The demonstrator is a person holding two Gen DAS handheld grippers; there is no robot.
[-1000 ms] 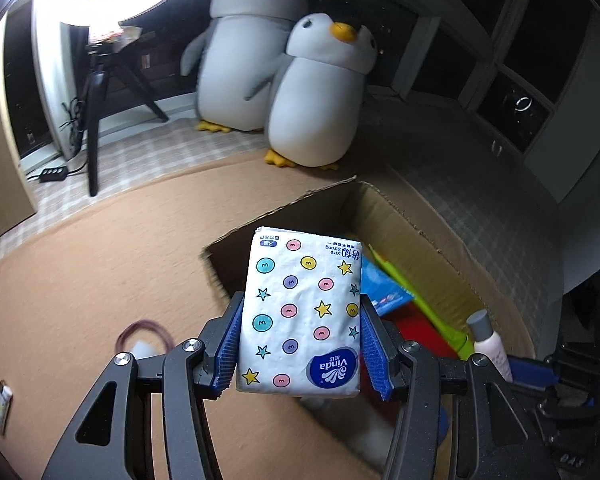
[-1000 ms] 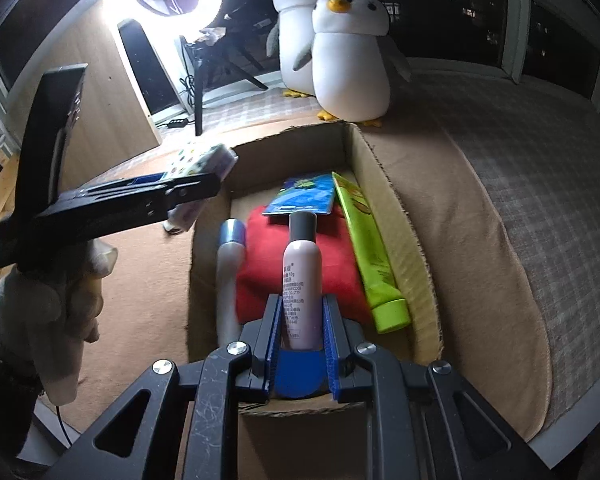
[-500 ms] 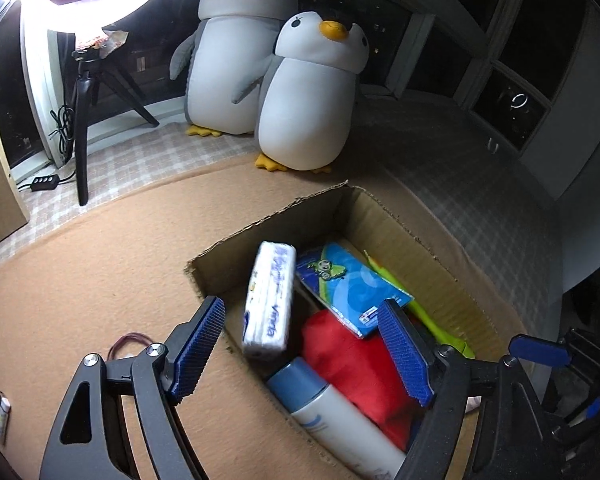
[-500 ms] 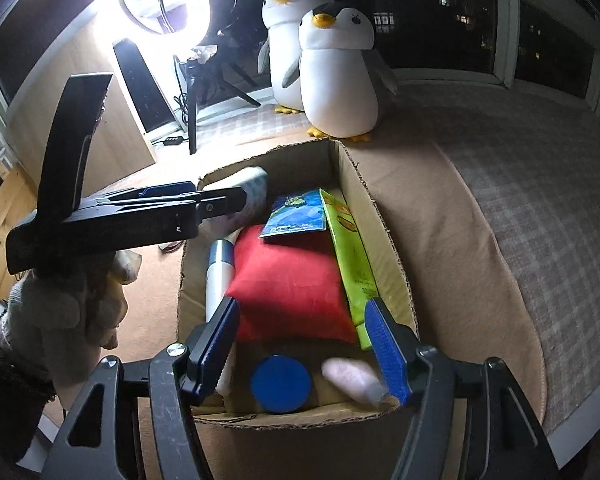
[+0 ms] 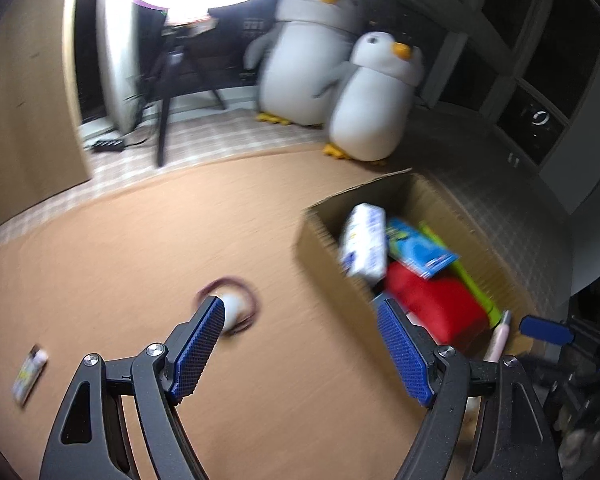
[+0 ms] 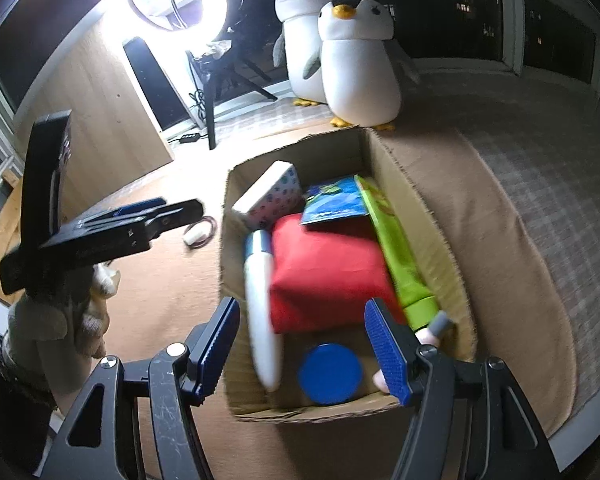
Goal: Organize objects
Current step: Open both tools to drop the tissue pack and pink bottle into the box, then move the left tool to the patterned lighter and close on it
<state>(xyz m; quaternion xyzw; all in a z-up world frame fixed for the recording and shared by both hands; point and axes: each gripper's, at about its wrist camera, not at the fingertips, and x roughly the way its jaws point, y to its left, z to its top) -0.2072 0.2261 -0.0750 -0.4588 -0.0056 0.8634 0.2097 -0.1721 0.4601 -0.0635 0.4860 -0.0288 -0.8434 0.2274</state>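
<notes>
Fingers: left gripper [image 5: 300,354] wide apart and empty, low centre of its frame, now aimed at the brown surface [image 5: 140,240] rather than the box. Right gripper [image 6: 302,344] fingers parted, nothing pressed between them, poised over the box's near end.

Change: a second ago each gripper held an item, the left a tissue pack and the right a pink bottle. Both are now released into the box, so two more items count as sorted, and the left has swung away toward what remains outside.

Container: cardboard box [image 6: 412,196], centre of the right view. Contents, largest first:
- red cushion-like bundle [image 6: 328,264], middle
- white-and-blue cylindrical bottle [image 6: 260,304], along the left wall
- green tube [image 6: 400,256], along the right wall
- tissue pack [image 6: 270,196], leaning in the far left corner
- blue packet [image 6: 336,202], far end
- blue round lid [image 6: 330,374], near end
- pink bottle [image 6: 434,328], near right corner, partly hidden

Still loose, lower left of the left view: hair tie around a small white object [image 5: 230,306]; small packet [image 5: 30,372].
</notes>
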